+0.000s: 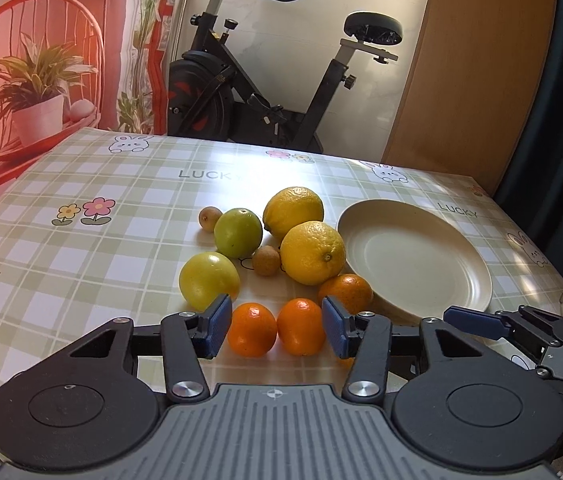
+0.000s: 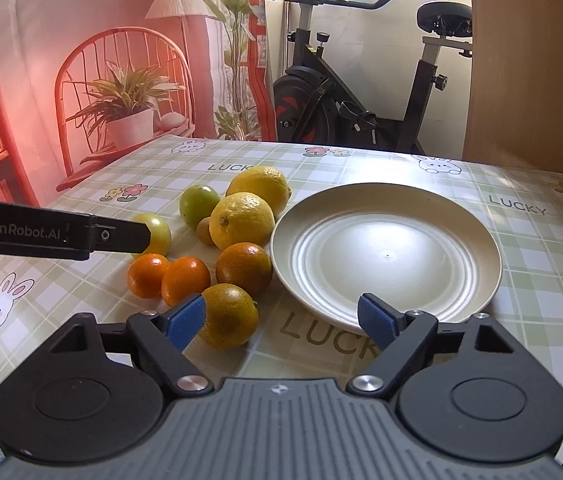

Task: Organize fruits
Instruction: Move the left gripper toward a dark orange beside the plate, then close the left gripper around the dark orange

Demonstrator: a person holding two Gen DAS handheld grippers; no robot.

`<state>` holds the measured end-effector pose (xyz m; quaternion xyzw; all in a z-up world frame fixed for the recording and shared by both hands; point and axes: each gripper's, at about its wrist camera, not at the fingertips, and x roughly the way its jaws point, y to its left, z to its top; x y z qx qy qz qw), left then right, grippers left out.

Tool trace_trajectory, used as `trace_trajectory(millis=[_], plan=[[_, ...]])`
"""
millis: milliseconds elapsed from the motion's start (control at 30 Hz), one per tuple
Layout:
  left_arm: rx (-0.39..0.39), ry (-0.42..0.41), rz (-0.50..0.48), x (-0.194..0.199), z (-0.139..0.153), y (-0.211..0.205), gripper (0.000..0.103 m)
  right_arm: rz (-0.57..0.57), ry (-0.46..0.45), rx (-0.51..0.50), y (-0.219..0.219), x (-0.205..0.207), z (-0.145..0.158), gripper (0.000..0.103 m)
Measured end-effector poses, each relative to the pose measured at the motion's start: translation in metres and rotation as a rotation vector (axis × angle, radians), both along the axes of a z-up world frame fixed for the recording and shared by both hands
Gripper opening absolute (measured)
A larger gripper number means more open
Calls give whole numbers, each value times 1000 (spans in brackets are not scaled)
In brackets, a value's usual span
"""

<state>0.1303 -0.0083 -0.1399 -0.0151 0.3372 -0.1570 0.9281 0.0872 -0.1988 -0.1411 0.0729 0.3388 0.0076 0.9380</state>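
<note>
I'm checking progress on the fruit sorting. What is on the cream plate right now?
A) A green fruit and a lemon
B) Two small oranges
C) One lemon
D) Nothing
D: the plate is bare in the right wrist view, and every fruit, such as the lemon, lies on the tablecloth beside it.

Fruit on a checked bench [image 2: 521, 264]: two lemons [image 2: 241, 220] [image 2: 259, 186], four oranges [image 2: 147, 275] [image 2: 184, 274] [image 2: 244, 268] [image 2: 229, 316], two yellow-green round fruits [image 2: 198, 204] [image 2: 159, 234] and two small brown fruits [image 1: 266, 260] [image 1: 209, 218], beside one cream plate [image 2: 385, 256].
</note>
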Motion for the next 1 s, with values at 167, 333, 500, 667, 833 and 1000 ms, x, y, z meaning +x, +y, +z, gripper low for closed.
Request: trace_trajectory(millis=[167,333,500,667,833,1000], plan=[[-34,2,-32,-2,-3,-6,53,42,1,10,5,0,-3,69],[2,29,-118,-4,-7,-25,53,71,4,20,9,-2,-6,57],[-43,76,-206,9,-7,-34,53,115,1,19,15,2,-10,56],[-44,125,-238,21,-16,-45,52,123,9,19,17,6,-17,56],[-24,161,-250,24,-29,-53,52,135,7,27,19,10,-23,55],[15,188,-253,31,-40,-59,52,131,18,63,14,11,-28,51]])
